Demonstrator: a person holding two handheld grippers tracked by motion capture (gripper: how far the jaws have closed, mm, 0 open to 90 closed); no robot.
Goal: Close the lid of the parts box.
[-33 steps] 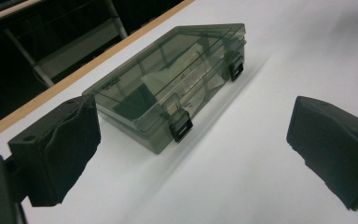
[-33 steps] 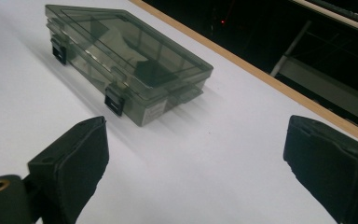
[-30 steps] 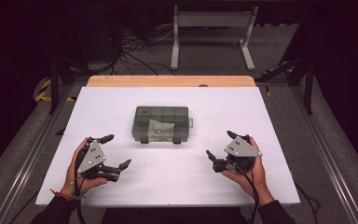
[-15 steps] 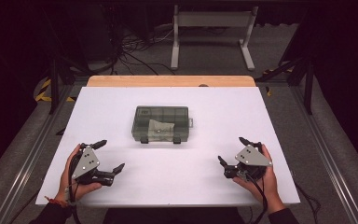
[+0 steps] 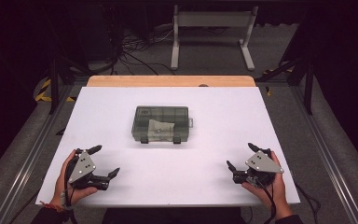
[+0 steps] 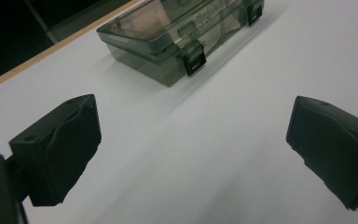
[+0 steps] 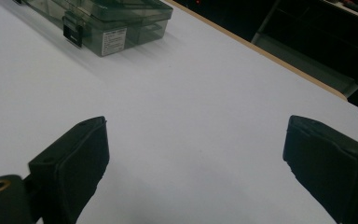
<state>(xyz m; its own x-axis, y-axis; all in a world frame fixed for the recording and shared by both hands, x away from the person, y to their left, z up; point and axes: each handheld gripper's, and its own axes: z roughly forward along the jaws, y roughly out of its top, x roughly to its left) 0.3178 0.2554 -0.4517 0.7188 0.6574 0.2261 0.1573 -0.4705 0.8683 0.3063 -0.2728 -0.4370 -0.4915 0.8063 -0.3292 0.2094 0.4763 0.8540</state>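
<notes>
Your left gripper point(image 5: 103, 161) sits near the front left corner of the tabletop point(image 5: 214, 116), held in your left hand point(image 5: 70, 186). Its jaws are spread wide with nothing between them; in the left gripper view only bare white surface lies between the two black pads point(image 6: 56, 149).

Your right gripper point(image 5: 241, 156) is near the front right corner, held in your right hand point(image 5: 270, 186). Its jaws are also wide apart and hold nothing, and the right gripper view shows plain tabletop between its pads point(image 7: 72, 161).

The two grippers are well apart from each other, one toward each side edge, and both jaw pairs point inward and toward the far edge.

The smoky plastic compartment box point(image 5: 161, 123) lies flat around the middle of the tabletop, slightly closer to the far edge than to the front one, and well apart from both grippers. Its lid is down, and two dark latches point(image 5: 144, 139) sit on the long side that faces you. In the left gripper view one latch point(image 6: 193, 58) is plain on the front wall. The right gripper view shows a white label point(image 7: 113, 40) on one end wall of the box.

Something pale lies inside the box point(image 5: 160, 129), perhaps a small bag or folded paper; through the tinted lid you cannot tell which.

A strip of bare wood point(image 5: 168, 80) runs along the far edge of the tabletop.
</notes>
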